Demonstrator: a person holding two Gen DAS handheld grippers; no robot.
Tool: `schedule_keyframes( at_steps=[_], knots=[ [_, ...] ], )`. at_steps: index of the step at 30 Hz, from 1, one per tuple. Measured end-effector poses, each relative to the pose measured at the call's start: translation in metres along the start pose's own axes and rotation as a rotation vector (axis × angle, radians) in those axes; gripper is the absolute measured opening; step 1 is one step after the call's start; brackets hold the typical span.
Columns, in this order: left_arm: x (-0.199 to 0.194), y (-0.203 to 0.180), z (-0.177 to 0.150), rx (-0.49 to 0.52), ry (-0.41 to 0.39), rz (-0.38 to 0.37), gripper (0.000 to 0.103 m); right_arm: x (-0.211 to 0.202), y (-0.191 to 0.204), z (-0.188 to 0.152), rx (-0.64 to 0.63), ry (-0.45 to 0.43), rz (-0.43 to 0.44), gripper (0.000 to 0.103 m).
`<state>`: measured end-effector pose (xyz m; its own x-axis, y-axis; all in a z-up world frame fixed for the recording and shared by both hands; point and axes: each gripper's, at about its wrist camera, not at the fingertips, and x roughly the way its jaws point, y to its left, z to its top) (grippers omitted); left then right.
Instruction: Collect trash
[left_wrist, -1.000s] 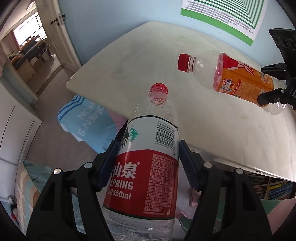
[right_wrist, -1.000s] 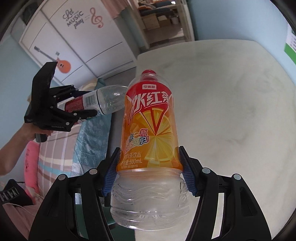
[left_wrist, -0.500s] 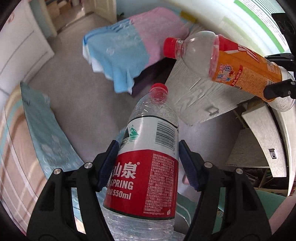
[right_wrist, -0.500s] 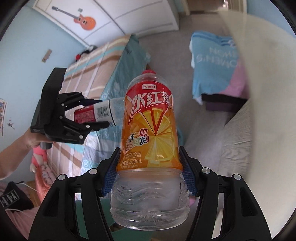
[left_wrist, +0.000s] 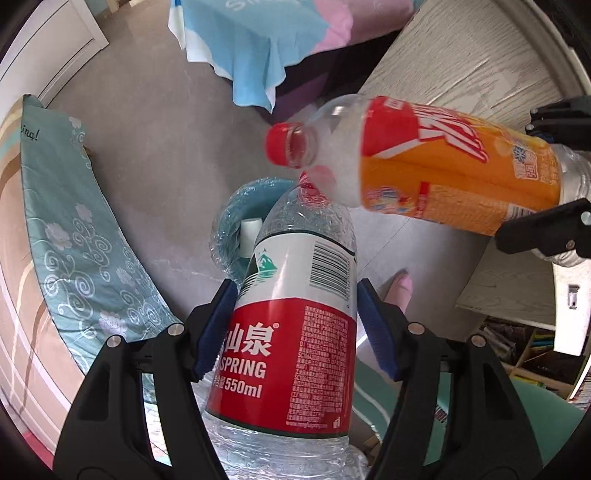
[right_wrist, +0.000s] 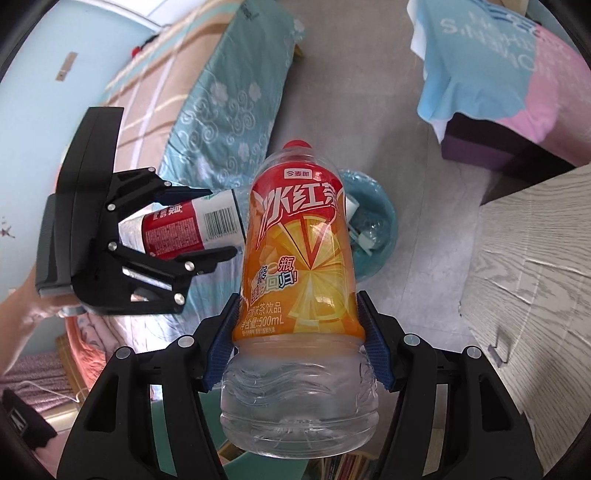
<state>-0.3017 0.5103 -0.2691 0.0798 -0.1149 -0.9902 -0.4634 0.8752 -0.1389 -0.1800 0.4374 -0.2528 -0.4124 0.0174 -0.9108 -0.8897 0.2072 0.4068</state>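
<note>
My left gripper (left_wrist: 295, 328) is shut on an empty water bottle (left_wrist: 295, 317) with a red and white label, neck pointing down at the floor. Below it stands a teal bin (left_wrist: 231, 210) lined with clear plastic, a white cup inside. My right gripper (right_wrist: 297, 334) is shut on an empty orange iced-tea bottle (right_wrist: 297, 258), cap forward. That orange bottle (left_wrist: 443, 166) crosses the left wrist view from the right, its red cap above the bin. In the right wrist view the left gripper (right_wrist: 218, 225) holds the water bottle (right_wrist: 188, 227) beside the bin (right_wrist: 380, 214).
A bed with a teal flowered cover (left_wrist: 74, 240) runs along the left. A stool draped in blue and pink cloth (right_wrist: 491, 66) stands farther off. The pale wooden side of a desk (right_wrist: 535, 266) rises at right, shelves of books under it. A foot in a pink slipper (left_wrist: 400, 288) is near the bin.
Both grippers have dropped from over the tabletop towards the floor and tipped downward, bottles still held. The bin has come into view beneath them, and the orange bottle has moved nearer the water bottle.
</note>
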Motion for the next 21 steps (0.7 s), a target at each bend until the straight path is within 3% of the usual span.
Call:
schedule_keyframes(
  at_steps=[3,4,6,11,16,21],
  knots=[
    [0.016,0.002,0.004,-0.005,0.028,0.026,0.065,0.022,-0.004,0.008,0.018,0.045,-0.013,0.065],
    [0.019,0.003,0.006,-0.011,0.029,0.029,0.067,0.023,-0.004,0.010,0.017,0.051,-0.018,0.069],
    [0.022,0.005,0.010,-0.030,0.034,0.042,0.081,0.031,-0.007,0.015,0.019,0.060,-0.025,0.077],
    [0.024,0.010,0.013,-0.057,0.047,0.061,0.087,0.034,-0.015,0.022,0.031,0.070,-0.050,0.089],
    [0.024,0.012,0.008,-0.056,0.043,0.081,0.095,0.027,-0.024,0.020,0.043,0.063,-0.061,0.097],
    [0.025,0.014,0.004,-0.066,0.058,0.087,0.096,0.025,-0.026,0.015,0.030,0.079,-0.069,0.097]
  ],
)
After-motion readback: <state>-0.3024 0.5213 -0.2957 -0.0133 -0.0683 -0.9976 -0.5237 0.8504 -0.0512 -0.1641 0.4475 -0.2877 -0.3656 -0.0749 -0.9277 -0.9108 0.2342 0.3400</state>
